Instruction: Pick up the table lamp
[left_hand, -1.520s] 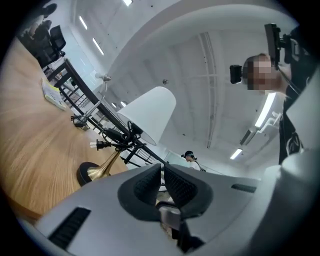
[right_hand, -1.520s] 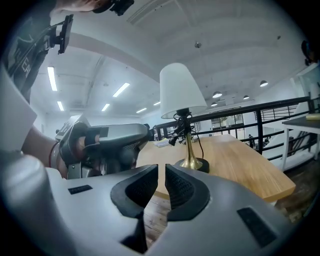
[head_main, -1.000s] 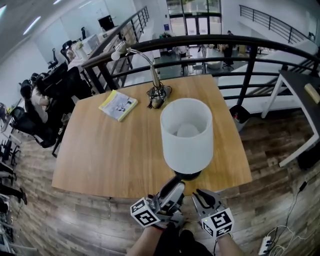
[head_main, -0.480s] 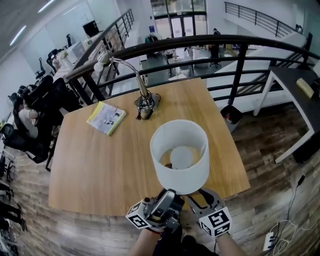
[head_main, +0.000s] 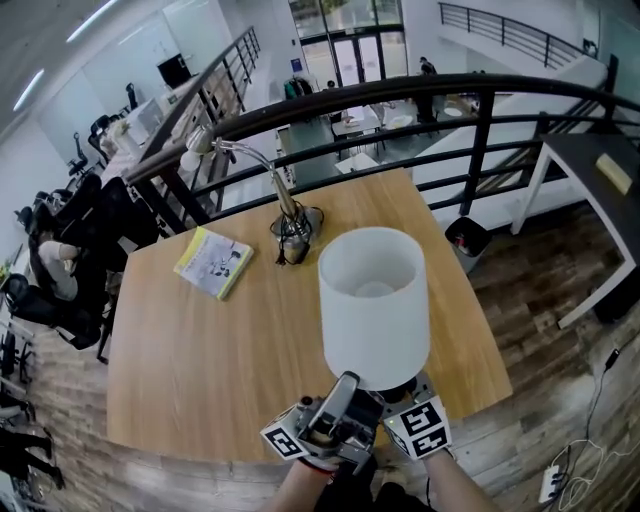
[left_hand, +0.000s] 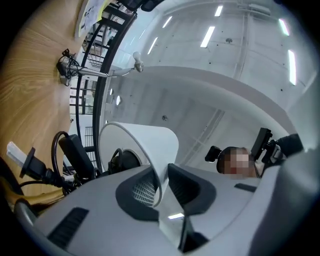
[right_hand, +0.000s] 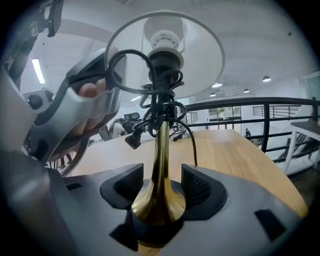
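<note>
The table lamp has a white drum shade (head_main: 372, 300) and a brass stem (right_hand: 161, 145) with a black cord wound round it. It stands at the front edge of the wooden table (head_main: 200, 370). My left gripper (head_main: 343, 390) reaches up to the shade's lower rim. Its jaws have just been closing, and the thin shade wall (left_hand: 145, 145) is pinched between its pads, with the left gripper (left_hand: 160, 187) shut on it. My right gripper (head_main: 402, 402) sits low under the shade. Its jaws have just been opening, and the right gripper (right_hand: 161, 185) stands open with the stem's flared foot between the pads, untouched.
A gooseneck desk lamp (head_main: 285, 210) and a yellow booklet (head_main: 213, 262) lie at the table's far side. A black railing (head_main: 400, 95) runs behind the table. A white desk (head_main: 590, 170) stands to the right. The lamp's plug (left_hand: 27, 165) hangs loose.
My left gripper rose to the shade's rim and its jaws closed on it. The right gripper slid forward under the shade. The shade shifted slightly.
</note>
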